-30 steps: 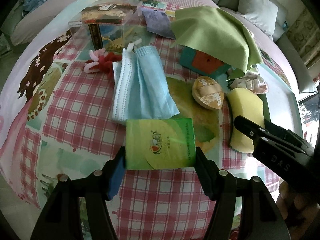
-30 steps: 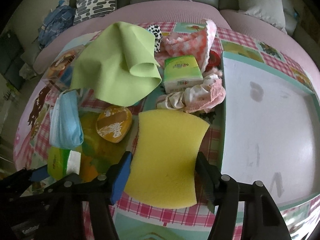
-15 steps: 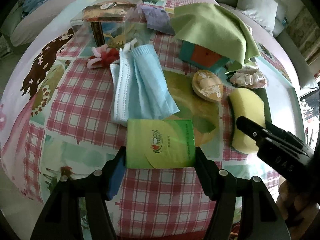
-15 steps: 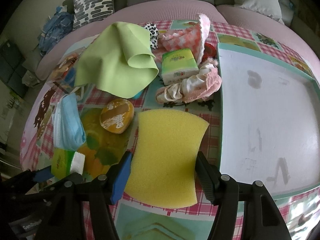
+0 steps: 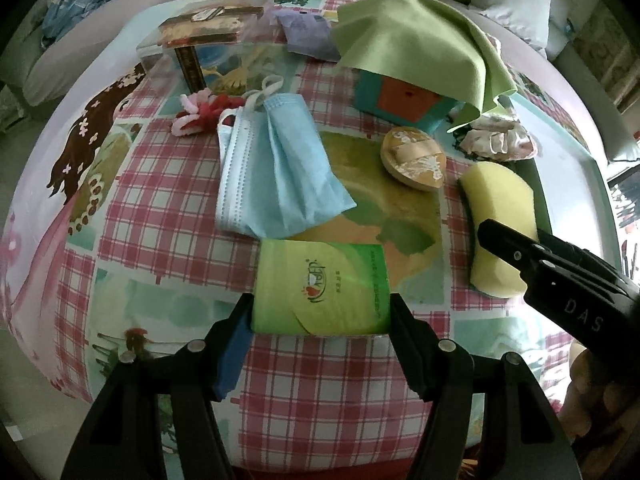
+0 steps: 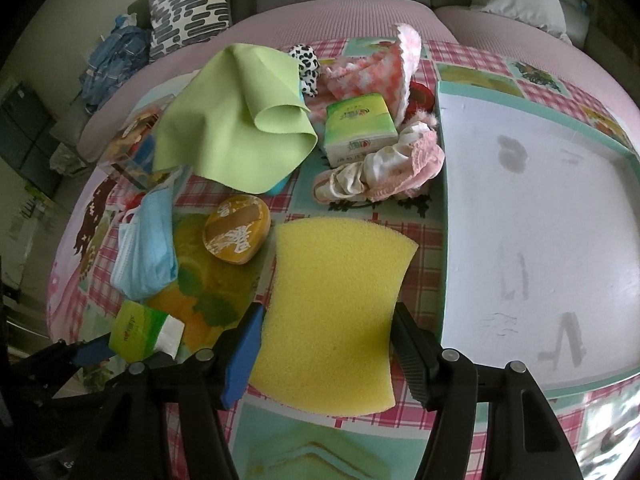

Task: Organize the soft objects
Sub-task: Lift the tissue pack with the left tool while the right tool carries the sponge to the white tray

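Two grasps at once, one soft thing per hand, probably so both can go together to the pale teal-rimmed tray (image 6: 440,128) lying empty along the right of the surface. Left gripper (image 5: 321,322) closed on the near end of the green tissue pack (image 5: 320,284), fingers (image 5: 236,336) pressed flat against its two short sides; pack lying label-up on the checked cloth (image 5: 168,216), just below the blue face masks (image 5: 272,168), long axis running away from the camera toward them. Right gripper (image 6: 326,338) clamped likewise on the yellow sponge (image 6: 336,312), held by its pinched waist, where the curved edges give the fingers a seat; broad face up, long axis pointing away toward the crumpled pink-and-white sock (image 6: 380,172), near end hanging past the fingers toward the camera. Whether either is lifted clear of the cloth: cannot tell. Left behind for later, by the look of it: green cloth (image 6: 236,116) draped over a teal box, a second tissue pack (image 6: 358,128), an oval tan bath pad (image 6: 238,234), red-and-pink pipe cleaners (image 5: 200,114). Grips at the near ends leave most of each item out ahead, likely to droop a little on lifting.
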`<action>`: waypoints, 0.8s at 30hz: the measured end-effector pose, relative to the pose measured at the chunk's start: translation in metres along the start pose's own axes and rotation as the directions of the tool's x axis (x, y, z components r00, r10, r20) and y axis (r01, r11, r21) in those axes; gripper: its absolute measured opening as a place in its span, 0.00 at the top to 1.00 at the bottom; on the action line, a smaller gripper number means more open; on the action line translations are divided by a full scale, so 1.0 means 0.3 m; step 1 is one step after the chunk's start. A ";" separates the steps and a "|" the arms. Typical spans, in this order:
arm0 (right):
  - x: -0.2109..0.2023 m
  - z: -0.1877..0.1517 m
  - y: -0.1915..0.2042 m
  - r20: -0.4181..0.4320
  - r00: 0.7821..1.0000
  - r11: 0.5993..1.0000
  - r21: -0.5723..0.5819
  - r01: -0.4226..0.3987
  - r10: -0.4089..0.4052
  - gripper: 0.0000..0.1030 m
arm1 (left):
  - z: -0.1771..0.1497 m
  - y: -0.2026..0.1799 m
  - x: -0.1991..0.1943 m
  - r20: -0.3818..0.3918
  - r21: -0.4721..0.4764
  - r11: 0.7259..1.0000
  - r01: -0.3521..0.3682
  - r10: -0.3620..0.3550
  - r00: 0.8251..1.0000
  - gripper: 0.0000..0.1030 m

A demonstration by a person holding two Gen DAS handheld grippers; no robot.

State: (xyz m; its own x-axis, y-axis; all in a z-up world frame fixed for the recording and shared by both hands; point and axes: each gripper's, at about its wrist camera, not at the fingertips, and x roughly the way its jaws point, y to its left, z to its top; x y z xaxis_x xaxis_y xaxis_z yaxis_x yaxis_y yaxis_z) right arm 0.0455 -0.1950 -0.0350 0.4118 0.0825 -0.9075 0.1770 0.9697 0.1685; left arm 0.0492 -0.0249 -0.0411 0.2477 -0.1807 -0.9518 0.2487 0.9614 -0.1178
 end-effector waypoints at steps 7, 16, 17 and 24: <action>-0.011 -0.004 -0.006 0.001 1.000 1.000 0.010 0.001 -0.001 0.40 | -0.006 -0.029 -0.053 0.040 0.021 1.000 0.008 -0.008 0.999 0.37; -0.120 0.008 -0.052 0.075 0.997 0.998 0.059 -0.035 0.031 0.41 | 0.069 -0.088 -0.200 0.145 0.054 0.999 0.006 -0.014 0.989 0.37; -0.148 0.015 -0.062 0.091 0.995 0.997 0.067 -0.040 0.033 0.41 | 0.082 -0.095 -0.215 0.156 0.056 0.998 0.005 -0.014 0.988 0.37; -0.336 0.101 -0.155 0.235 0.971 0.992 0.126 0.022 -0.051 0.41 | 0.214 -0.245 -0.345 0.280 0.125 0.992 0.026 -0.060 0.958 0.37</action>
State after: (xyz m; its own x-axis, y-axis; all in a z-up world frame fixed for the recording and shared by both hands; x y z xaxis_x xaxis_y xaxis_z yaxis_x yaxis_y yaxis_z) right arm 0.0227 -0.2554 0.0603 0.6010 -0.0238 -0.7989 0.2973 0.9345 0.1959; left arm 0.0655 -0.0902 0.0844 0.4843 -0.2888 -0.8259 0.3698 0.9231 -0.1060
